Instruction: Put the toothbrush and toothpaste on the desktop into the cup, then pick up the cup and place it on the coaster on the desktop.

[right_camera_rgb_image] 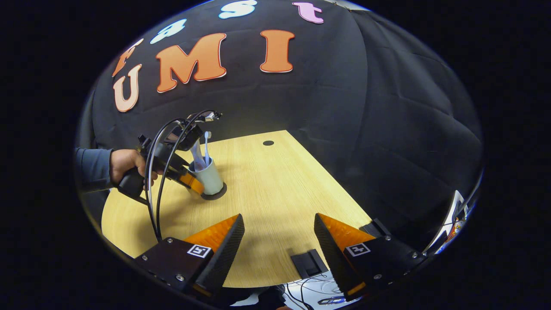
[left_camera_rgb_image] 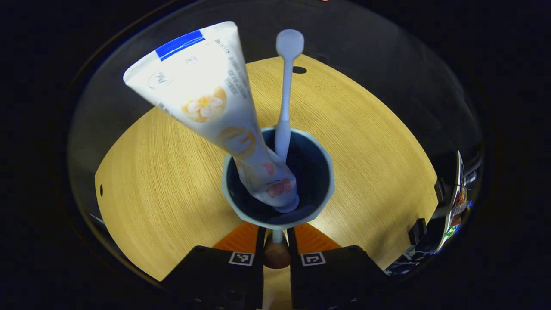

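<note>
One cup (right_camera_rgb_image: 211, 178), holding one toothbrush (right_camera_rgb_image: 207, 148) and one toothpaste (right_camera_rgb_image: 197, 158), stands on the coaster (right_camera_rgb_image: 217, 194), well inside the desktop's (right_camera_rgb_image: 275, 193) edges. The left gripper (right_camera_rgb_image: 189, 181) clamps the cup; the right gripper's (right_camera_rgb_image: 279, 241) fingers stand apart over bare wood.

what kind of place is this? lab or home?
Likely a recording booth, not a home: black cloth wall behind a bare wooden desk, a person's hand holding a cabled gripper at a cup.

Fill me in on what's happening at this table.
A person's hand holds the left gripper closed on the handle of a pale, dark-lined cup. The white toothpaste tube and white toothbrush already stand inside it. The cup sits on or just above a dark round coaster on the wooden desktop. The right gripper hangs open, apart.
</note>
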A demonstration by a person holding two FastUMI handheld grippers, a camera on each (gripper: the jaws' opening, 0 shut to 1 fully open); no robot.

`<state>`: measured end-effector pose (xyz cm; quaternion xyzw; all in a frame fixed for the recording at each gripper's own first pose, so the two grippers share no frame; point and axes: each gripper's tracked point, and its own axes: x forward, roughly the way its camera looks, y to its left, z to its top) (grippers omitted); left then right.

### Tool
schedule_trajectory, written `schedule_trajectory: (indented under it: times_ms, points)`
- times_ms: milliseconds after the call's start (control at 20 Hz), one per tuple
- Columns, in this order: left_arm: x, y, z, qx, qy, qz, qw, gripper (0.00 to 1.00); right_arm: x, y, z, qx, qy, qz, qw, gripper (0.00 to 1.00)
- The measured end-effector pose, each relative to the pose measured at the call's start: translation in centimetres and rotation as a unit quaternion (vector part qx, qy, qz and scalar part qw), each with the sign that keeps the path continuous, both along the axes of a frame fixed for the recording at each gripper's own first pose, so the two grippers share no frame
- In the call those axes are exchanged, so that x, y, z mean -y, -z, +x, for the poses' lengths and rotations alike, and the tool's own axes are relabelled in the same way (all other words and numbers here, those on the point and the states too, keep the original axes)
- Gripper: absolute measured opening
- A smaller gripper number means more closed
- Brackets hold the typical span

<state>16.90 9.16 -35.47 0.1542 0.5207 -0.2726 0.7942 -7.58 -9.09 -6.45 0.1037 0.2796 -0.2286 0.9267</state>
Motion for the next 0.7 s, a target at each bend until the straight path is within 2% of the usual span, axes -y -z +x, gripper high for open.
schedule_trajectory:
  times_ms: [200, 550, 700]
  points:
    - [-0.25, -0.06, -0.15, -0.003, -0.008, 0.004, 1.0, 0.25, -0.02, -0.13, -0.18, -0.004, -0.003, 0.0, 1.0, 0.98]
    - [-0.4, 0.71, -0.32, -0.006, 0.002, 0.005, 1.0, 0.25, -0.13, -0.17, -0.22, -0.006, -0.019, 0.005, 1.0, 0.98]
    - [-0.37, 0.43, -0.67, -0.007, 0.001, 0.002, 1.0, 0.29, -0.13, -0.26, -0.11, -0.006, -0.027, 0.004, 1.0, 0.98]
